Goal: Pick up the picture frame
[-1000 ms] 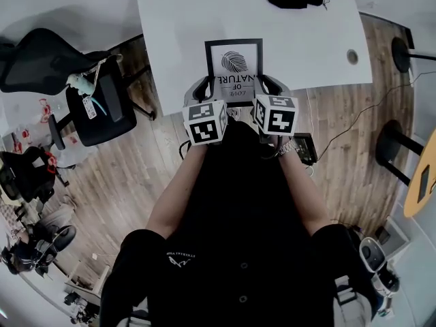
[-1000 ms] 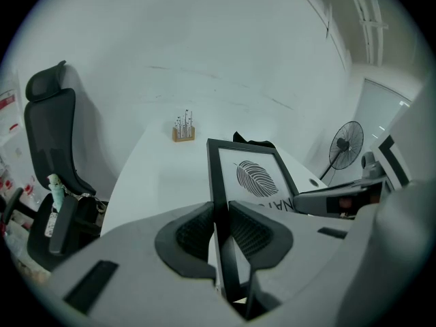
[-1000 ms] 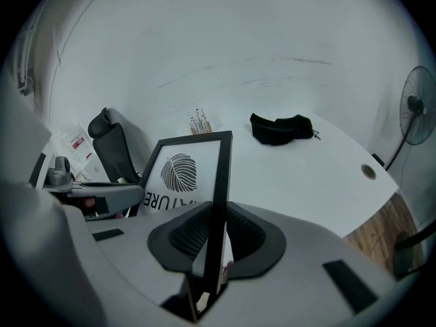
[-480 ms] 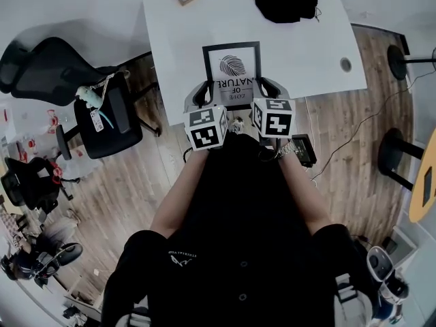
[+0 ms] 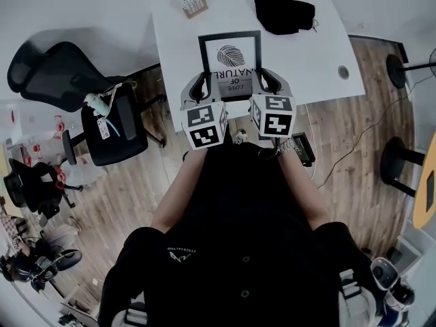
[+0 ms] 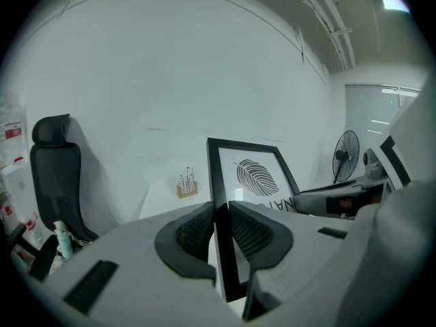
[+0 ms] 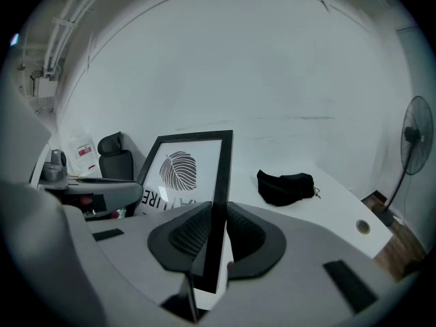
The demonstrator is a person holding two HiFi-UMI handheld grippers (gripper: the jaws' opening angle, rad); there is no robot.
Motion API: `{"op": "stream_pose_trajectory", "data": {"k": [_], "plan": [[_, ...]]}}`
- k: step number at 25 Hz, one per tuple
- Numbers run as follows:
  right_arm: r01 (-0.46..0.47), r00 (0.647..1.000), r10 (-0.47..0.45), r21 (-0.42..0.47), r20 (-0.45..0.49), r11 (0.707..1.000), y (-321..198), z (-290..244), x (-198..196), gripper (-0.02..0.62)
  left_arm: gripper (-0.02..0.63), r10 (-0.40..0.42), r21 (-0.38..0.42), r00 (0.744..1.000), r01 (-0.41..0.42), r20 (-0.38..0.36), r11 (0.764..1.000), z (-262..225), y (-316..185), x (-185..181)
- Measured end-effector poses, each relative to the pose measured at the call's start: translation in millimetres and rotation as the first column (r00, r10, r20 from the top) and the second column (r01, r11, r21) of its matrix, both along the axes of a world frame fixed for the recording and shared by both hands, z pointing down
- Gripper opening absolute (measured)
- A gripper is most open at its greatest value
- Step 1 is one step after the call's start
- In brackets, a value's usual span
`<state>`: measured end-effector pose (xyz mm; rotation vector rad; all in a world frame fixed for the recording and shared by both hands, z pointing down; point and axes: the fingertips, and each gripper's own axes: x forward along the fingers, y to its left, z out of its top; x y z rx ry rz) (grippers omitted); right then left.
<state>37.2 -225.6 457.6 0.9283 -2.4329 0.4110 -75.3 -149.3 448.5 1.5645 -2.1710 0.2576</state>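
As their own views show — both grippers' (image 6: 219, 216) (image 7: 218, 216) fingers clamp the picture frame (image 5: 230, 54).

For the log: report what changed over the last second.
The frame, clamped at its sides by the left gripper and right gripper, has shifted toward the bag and holder, away from the person; lifted or slid, unclear. The grippers stayed at its sides; bag and holder stayed put on the table.

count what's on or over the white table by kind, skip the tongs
picture frame: 1
black pouch: 1
wooden holder: 1
total: 3
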Motion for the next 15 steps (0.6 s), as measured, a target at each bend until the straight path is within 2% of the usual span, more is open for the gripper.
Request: {"op": "stream_pose_trajectory", "data": {"k": [7, 15], "plan": [[-0.008, 0.997, 0.0, 0.098, 0.077, 0.995, -3, -47, -7, 0.067, 0.075, -0.013, 0.104, 0.997, 0.004, 0.081, 0.995, -48, 0, -5], [-0.021, 0.987, -0.011, 0.202, 0.158, 0.979, -2, -97, -14, 0.066, 0.075, -0.054, 0.226, 0.984, 0.015, 0.168, 0.974, -99, 2, -11]]}}
